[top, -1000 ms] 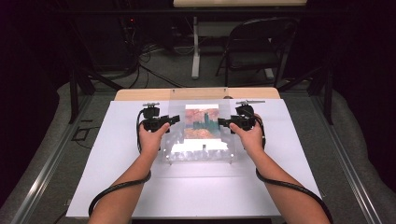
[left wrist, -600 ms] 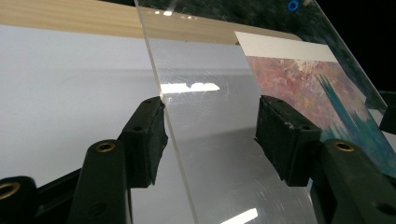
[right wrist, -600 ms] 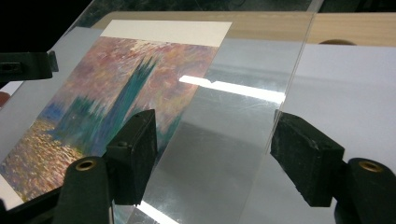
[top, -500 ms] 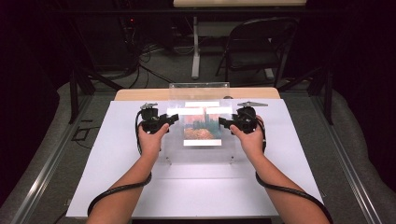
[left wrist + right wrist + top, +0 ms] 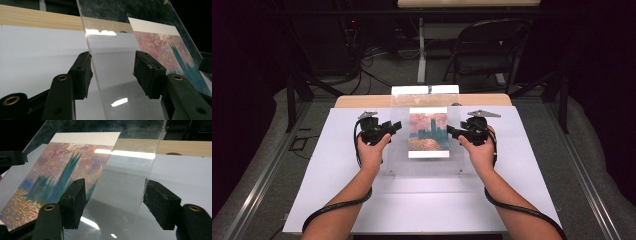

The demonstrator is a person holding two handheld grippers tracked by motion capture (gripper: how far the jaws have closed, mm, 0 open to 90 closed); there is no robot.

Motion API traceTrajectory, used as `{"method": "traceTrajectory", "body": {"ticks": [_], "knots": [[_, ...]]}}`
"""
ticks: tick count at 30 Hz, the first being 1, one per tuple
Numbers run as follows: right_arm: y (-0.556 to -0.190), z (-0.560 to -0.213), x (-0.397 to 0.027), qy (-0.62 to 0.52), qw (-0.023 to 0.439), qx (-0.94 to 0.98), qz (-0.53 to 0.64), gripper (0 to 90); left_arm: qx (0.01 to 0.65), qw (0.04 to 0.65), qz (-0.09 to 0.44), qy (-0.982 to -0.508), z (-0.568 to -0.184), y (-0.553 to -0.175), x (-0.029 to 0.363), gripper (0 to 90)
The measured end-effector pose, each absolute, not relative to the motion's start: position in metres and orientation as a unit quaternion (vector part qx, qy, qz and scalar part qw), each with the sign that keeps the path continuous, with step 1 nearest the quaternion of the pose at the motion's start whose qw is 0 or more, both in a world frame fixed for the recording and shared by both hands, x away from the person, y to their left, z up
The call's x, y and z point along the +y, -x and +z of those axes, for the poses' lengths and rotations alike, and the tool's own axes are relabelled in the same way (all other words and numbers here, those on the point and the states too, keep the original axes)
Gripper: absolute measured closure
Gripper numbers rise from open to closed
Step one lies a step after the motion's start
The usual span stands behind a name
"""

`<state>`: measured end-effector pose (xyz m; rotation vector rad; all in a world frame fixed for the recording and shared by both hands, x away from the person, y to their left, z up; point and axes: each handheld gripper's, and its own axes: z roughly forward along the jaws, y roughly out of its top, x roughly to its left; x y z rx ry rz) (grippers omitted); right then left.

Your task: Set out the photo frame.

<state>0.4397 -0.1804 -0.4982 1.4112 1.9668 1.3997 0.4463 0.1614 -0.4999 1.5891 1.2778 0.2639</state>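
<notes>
High view: clear acrylic sheet (image 5: 427, 140) is tilted up over the white table (image 5: 337, 200), a painting print (image 5: 428, 132) on it; left gripper (image 5: 393, 127) at its left edge, right gripper (image 5: 452, 131) at its right edge; no writing legible; wooden board (image 5: 362, 101) behind; folding chair (image 5: 484, 50) and cables on grey floor in a dark room.
Left gripper view: jaws have just been closing, sheet edge (image 5: 100, 82) between them; one pad touches it, the other stands clear.
Right gripper view: jaws have just been closing, spread astride sheet edge (image 5: 145, 195); pads not pressing.
</notes>
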Motion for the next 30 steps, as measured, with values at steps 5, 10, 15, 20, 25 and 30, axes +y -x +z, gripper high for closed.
{"method": "traceTrajectory", "body": {"ticks": [5,10,15,20,25,30], "knots": [[-0.436,-0.492,-0.18,-0.491,0.179,0.7,0.487,34.2,0.527,0.521,0.113,-0.662,-0.496,-0.442,0.163,50.0],[-0.429,-0.489,-0.179,-0.48,0.192,0.702,0.49,34.3,0.518,0.535,0.119,-0.657,-0.493,-0.434,0.166,52.3],[-0.419,-0.482,-0.179,-0.467,0.206,0.708,0.488,36.0,0.505,0.546,0.13,-0.656,-0.488,-0.423,0.168,54.2],[-0.408,-0.476,-0.181,-0.458,0.217,0.704,0.498,40.2,0.494,0.557,0.136,-0.654,-0.483,-0.411,0.171,57.3],[-0.395,-0.471,-0.183,-0.449,0.23,0.7,0.506,44.1,0.484,0.567,0.141,-0.651,-0.478,-0.399,0.174,59.9],[-0.382,-0.468,-0.184,-0.442,0.242,0.693,0.515,47.5,0.473,0.569,0.151,-0.656,-0.473,-0.387,0.175,61.6]]}}
